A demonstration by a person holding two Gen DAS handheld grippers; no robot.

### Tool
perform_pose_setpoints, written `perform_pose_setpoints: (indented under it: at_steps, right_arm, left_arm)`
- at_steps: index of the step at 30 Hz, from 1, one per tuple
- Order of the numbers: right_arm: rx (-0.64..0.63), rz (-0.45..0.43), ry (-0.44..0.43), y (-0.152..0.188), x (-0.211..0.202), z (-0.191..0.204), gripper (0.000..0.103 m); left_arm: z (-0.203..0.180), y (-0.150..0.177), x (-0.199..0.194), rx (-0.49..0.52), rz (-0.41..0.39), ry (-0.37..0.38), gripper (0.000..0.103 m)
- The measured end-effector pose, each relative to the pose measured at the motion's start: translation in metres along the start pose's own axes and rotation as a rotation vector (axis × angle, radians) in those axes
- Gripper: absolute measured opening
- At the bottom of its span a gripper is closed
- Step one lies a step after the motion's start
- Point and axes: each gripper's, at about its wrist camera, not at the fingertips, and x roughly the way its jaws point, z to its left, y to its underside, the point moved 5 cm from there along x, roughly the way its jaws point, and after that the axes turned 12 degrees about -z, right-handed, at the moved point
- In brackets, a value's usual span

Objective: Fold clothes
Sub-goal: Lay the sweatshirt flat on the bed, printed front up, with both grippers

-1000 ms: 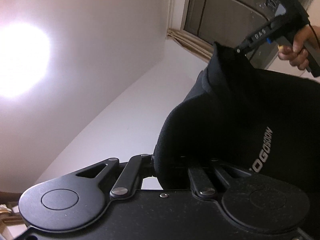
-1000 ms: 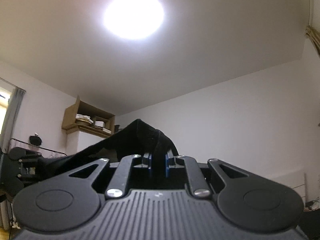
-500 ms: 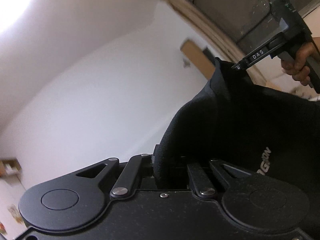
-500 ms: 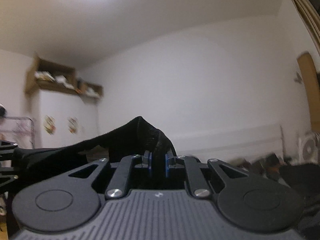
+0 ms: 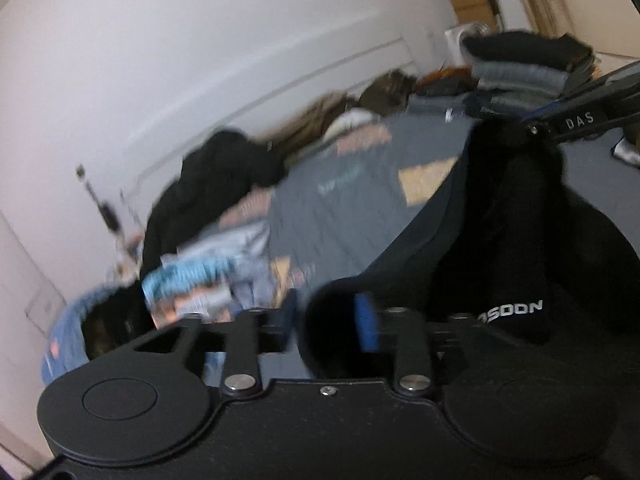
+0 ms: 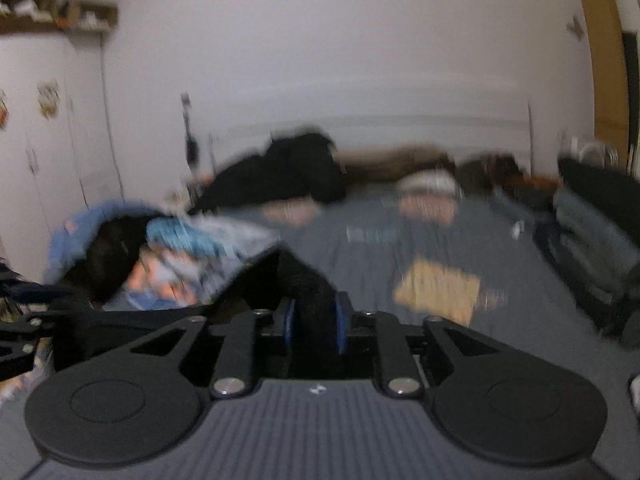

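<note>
- The left gripper [image 5: 328,320] is pinching a rolled edge of the black garment [image 5: 520,240] between its blue pads, the jaws drawn nearly together around the cloth.
- The right gripper [image 6: 314,320] is clamping a thick bunch of the same garment, its jaws likewise closed on fabric; in the left view its tip is gripping a peak of cloth.
- The garment is hanging in the air between the two tools, above the grey bed cover [image 6: 400,248], white lettering facing the left camera.
- A stack of folded clothes [image 5: 528,64] is sitting at the far right edge of the bed; a loose pile [image 6: 188,248] is lying at the left.
- Judged advice: both grips are best kept firm and level, the cloth taut between them, so that it is spreading flat on bare cover, clear of both piles.
</note>
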Motion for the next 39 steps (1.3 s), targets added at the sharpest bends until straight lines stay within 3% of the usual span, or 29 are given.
perform_pose_setpoints:
  at_steps: [2,9,13,19,22,28,36,39]
  right_arm:
    - [-0.006,0.017,-0.012,0.01,-0.01,-0.003,0.028]
    - [-0.004,0.065,-0.058,0.04,-0.053,-0.013,0.041]
    - [0.063,0.085,-0.1,0.063,-0.115,-0.012,0.047]
    - [0.083,0.146,-0.147,0.115,-0.208,0.027,0.052]
    - [0.077,0.178,-0.151,0.136,-0.238,0.049,0.054]
    - [0.105,0.224,-0.157,0.161,-0.273,0.078,0.055]
    - [0.175,0.223,-0.146,0.164,-0.294,0.089,0.055]
    - [0.176,0.215,-0.154,0.162,-0.297,0.094,0.055]
  left_arm:
    - [0.002,0.028,0.005,-0.026,0.031,0.009,0.059]
    - [0.026,0.103,-0.092,-0.092,0.061,0.057,0.061]
    - [0.027,0.144,-0.136,-0.209,0.114,0.072,0.063]
    - [0.005,0.179,-0.185,-0.337,0.185,0.099,0.063]
    - [-0.014,0.187,-0.195,-0.354,0.196,0.067,0.063]
    - [-0.046,0.202,-0.191,-0.467,0.263,0.096,0.063]
    - [-0.065,0.232,-0.175,-0.453,0.387,0.066,0.062]
    - [-0.06,0.238,-0.173,-0.468,0.41,0.072,0.041]
